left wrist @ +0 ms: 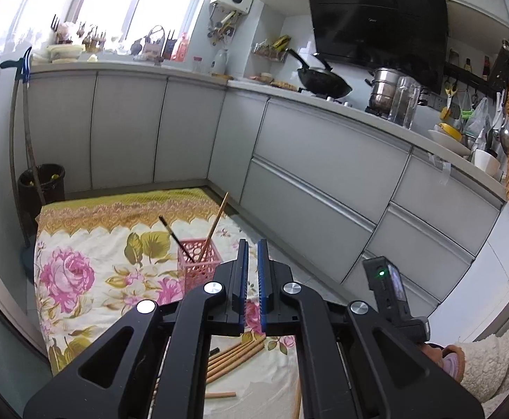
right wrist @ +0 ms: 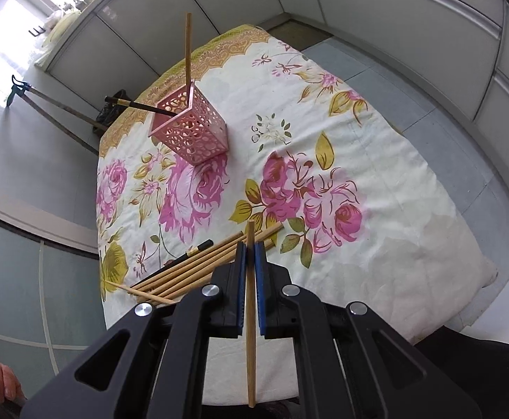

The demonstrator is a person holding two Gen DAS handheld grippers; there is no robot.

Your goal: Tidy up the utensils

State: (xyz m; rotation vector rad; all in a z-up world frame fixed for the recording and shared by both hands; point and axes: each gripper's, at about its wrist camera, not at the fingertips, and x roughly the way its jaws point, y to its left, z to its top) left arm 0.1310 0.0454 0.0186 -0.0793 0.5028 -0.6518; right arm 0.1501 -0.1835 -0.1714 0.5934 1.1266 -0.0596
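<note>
A pink perforated holder point(right wrist: 190, 129) point(left wrist: 200, 258) stands on the floral cloth point(right wrist: 324, 160) and holds one wooden chopstick point(right wrist: 187, 49) and one black chopstick point(right wrist: 132, 104). A bundle of wooden chopsticks point(right wrist: 198, 269) point(left wrist: 233, 358) with a black one point(right wrist: 184, 256) lies loose on the cloth. My right gripper point(right wrist: 250, 248) is shut on a single wooden chopstick point(right wrist: 251, 314), lifted above the pile and running between its blue pads. My left gripper point(left wrist: 252, 244) is shut with nothing between its pads, hovering to the right of the holder.
Grey cabinet fronts point(left wrist: 324, 160) run along the far and right sides of the cloth. A black bin point(left wrist: 41, 183) and long-handled tools point(right wrist: 55, 111) stand by the far corner. A wok point(left wrist: 324, 80) and a pot point(left wrist: 387, 90) sit on the counter. A sleeve point(left wrist: 492, 363) shows at lower right.
</note>
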